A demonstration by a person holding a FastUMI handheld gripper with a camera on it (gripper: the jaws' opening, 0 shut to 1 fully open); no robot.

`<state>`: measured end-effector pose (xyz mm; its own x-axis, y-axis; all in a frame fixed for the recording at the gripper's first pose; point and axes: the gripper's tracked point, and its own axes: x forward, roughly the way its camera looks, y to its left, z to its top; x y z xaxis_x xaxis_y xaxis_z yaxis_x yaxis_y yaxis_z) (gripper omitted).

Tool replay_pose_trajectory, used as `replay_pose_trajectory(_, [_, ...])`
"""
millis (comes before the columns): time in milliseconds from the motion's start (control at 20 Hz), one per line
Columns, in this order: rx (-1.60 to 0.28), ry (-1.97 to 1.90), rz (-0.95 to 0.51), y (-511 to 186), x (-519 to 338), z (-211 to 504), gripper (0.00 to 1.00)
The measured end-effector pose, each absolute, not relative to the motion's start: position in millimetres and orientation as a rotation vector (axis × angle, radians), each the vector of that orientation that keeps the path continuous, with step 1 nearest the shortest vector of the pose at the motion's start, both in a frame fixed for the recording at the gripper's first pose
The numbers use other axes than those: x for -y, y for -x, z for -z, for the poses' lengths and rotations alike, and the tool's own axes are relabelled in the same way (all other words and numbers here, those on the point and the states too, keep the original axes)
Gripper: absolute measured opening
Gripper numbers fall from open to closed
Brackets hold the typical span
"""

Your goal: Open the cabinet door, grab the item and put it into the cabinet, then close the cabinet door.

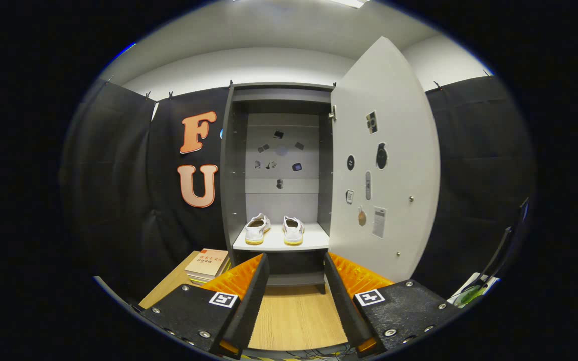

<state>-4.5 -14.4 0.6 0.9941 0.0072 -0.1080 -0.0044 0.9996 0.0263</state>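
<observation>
White shoes [274,229] sit in the open-doored cabinet [229,175] beyond the spread, empty tool [296,271].

Your view takes in a dark grey cabinet [229,165] with a pale grey door [394,115] dotted with small black and white stickers [372,122]. White shoes [275,229] with yellow soles sit on its white shelf [279,244], above a light wood-grain floor [294,316].

Matt grey cabinet [229,165] panels, smooth wood-grain floor [294,316], white cloth shoes [274,229].
</observation>
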Motion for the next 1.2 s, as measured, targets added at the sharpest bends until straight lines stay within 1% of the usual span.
replay_pose_trajectory(150, [-0.107,-0.043,0.034,19,45,-3,0.72])
replay_pose_trajectory(250, [-0.108,-0.047,0.071,26,70,-2,0.76])
replay_pose_trajectory(600, [-0.123,-0.065,0.151,30,142,4,0.84])
replay_pose_trajectory(1000, [-0.149,-0.107,0.218,4,221,25,0.85])
replay_pose_trajectory(1200, [-0.172,-0.122,0.219,-17,238,40,0.85])
